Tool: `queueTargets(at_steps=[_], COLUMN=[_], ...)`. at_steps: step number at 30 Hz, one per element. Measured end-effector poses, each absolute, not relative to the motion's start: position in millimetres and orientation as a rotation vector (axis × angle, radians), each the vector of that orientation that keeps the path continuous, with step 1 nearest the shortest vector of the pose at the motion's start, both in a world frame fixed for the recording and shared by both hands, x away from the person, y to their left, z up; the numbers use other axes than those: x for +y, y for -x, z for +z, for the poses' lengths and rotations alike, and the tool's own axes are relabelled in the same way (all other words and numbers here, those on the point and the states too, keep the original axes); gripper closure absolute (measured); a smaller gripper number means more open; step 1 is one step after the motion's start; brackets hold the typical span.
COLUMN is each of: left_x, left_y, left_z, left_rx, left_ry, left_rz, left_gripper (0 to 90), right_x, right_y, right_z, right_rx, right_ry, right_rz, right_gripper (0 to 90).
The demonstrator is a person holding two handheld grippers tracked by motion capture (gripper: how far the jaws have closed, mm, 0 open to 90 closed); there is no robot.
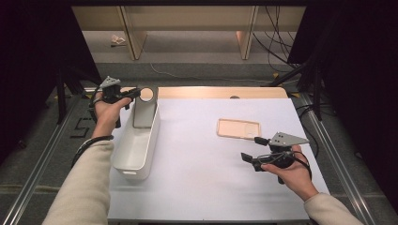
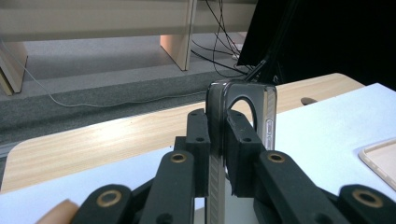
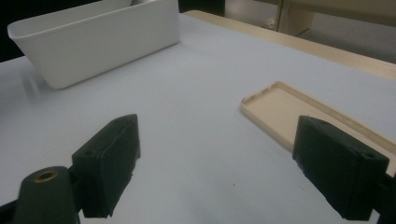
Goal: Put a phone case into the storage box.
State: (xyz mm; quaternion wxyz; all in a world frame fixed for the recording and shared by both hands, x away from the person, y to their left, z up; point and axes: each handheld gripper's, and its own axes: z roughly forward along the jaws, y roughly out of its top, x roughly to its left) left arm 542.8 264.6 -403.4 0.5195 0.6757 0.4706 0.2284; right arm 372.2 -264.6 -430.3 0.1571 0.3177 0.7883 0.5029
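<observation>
From the high view, the left gripper [image 1: 133, 93] holds a grey phone case [image 1: 144, 107] upright over the far end of the white bin [image 1: 136, 154], at the left of the white table [image 1: 197, 173]; the case's round camera hole [image 1: 147, 94] sits at its top; the right gripper [image 1: 249, 158] hovers near the table's right side, jaws spread wide, just short of a beige phone case [image 1: 238, 128] lying flat; no lettering can be read on either case or on the bin.

In the left gripper view, the jaws are clamped on the grey phone case [image 2: 217, 140], edge-on between the pads; side buttons [image 2: 268, 127] show on its rim, without any readable mark.

In the right gripper view, the jaws stand far apart over bare table [image 3: 196, 154]; the beige phone case [image 3: 285, 116] lies ahead at right, the white bin [image 3: 102, 42] beyond at left; neither bears writing.
</observation>
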Motion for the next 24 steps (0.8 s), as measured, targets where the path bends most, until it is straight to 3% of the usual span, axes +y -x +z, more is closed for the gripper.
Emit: queueTargets(at_steps=[16, 24], left_x=[268, 266], left_y=[-545, -547], left_z=[-416, -413], left_rx=[1.196, 1.246], left_ry=[-1.659, -1.704], left_rz=[0.566, 0.575], left_gripper=[75.1, 62.6], right_x=[-264, -264], right_y=[-372, -372], right_z=[-431, -431], right_rx=[2.26, 2.261], right_ry=[-0.907, -0.906], right_rz=[1.439, 1.438], right_gripper=[16.1, 16.1])
